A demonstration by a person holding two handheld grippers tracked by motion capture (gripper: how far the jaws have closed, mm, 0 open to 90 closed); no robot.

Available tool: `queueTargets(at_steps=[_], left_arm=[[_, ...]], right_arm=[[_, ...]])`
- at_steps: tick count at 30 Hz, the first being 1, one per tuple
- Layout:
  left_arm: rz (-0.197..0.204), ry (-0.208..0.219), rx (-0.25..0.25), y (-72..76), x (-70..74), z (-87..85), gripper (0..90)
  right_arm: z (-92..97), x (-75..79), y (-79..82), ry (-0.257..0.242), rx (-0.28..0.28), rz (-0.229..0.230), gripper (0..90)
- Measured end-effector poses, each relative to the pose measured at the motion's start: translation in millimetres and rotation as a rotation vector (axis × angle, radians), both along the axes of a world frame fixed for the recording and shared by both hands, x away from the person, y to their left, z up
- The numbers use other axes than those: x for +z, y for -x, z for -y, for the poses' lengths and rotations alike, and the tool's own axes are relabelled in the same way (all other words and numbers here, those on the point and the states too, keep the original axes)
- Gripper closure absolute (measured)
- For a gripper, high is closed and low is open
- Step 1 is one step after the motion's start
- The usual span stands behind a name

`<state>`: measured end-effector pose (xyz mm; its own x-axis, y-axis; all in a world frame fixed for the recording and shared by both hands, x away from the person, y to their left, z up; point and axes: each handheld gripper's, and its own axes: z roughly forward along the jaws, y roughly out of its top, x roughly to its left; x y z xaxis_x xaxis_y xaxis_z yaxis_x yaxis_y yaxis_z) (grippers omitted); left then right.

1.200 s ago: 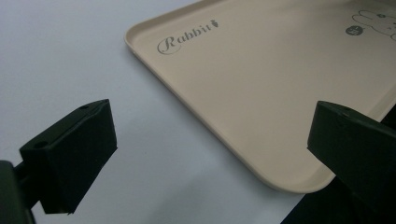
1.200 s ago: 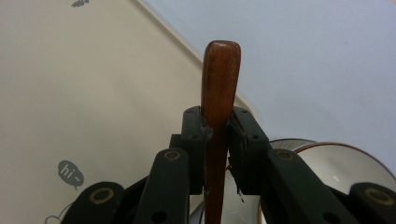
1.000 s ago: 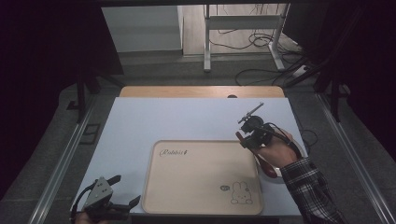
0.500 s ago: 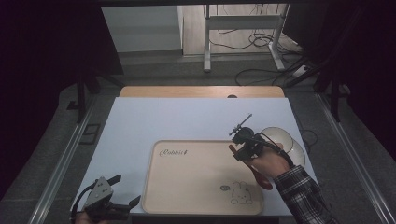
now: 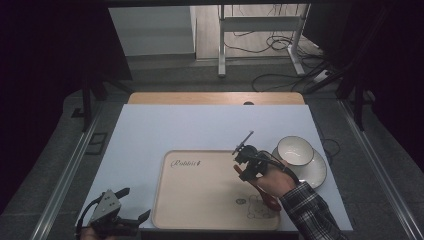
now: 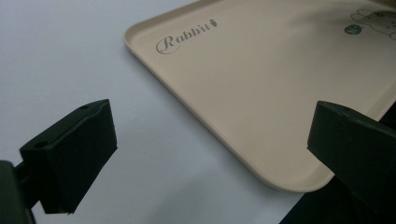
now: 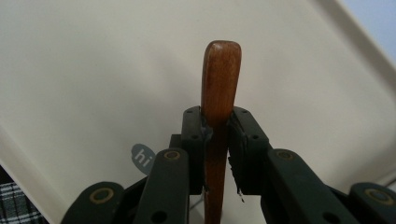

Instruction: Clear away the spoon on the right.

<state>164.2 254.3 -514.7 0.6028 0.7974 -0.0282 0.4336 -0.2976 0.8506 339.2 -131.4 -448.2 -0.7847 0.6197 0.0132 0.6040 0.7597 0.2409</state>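
spoon (image 7: 220, 84): brown wood, rounded handle end, clamped in right gripper (image 7: 215, 122) | tray (image 5: 200, 200) beneath: bare | left gripper (image 6: 210, 144): wide open, empty | bowl (image 5: 295, 150) on plate (image 5: 314, 172)

A table (image 5: 210, 127) with a pale blue-white top fills the middle of the high view; a strip of bare wood (image 5: 215, 98) shows along its far edge. Directly on the top, lower centre of the frame, lies a flat beige tray (image 5: 200, 190), printed "Rabbit" at its upper left and with a small cartoon drawing at its lower right. Just right of the tray, at the table's right edge, sits a white plate (image 5: 316, 172) with a white bowl (image 5: 295, 150) on it.
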Motion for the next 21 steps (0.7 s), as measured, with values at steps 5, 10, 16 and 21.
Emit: queueTargets(at_steps=[5,10,16,21], left_arm=[[0.002,0.000,0.000,0.2,0.1,-0.1,1.0],[0.003,0.001,0.000,0.4,0.1,-0.3,1.0],[0.003,0.002,0.000,0.3,0.1,-0.4,1.0],[0.002,0.000,-0.002,0.2,0.1,0.0,1.0]], right_arm=[[-5.8,-7.3,0.2,-0.001,0.005,-0.007,77.0],[-9.3,-23.5,-0.6,0.005,0.006,-0.031,76.7],[-4.7,-35.3,-1.2,0.007,0.001,-0.052,69.2],[-1.2,-27.8,-0.7,-0.030,0.015,-0.011,59.1]])
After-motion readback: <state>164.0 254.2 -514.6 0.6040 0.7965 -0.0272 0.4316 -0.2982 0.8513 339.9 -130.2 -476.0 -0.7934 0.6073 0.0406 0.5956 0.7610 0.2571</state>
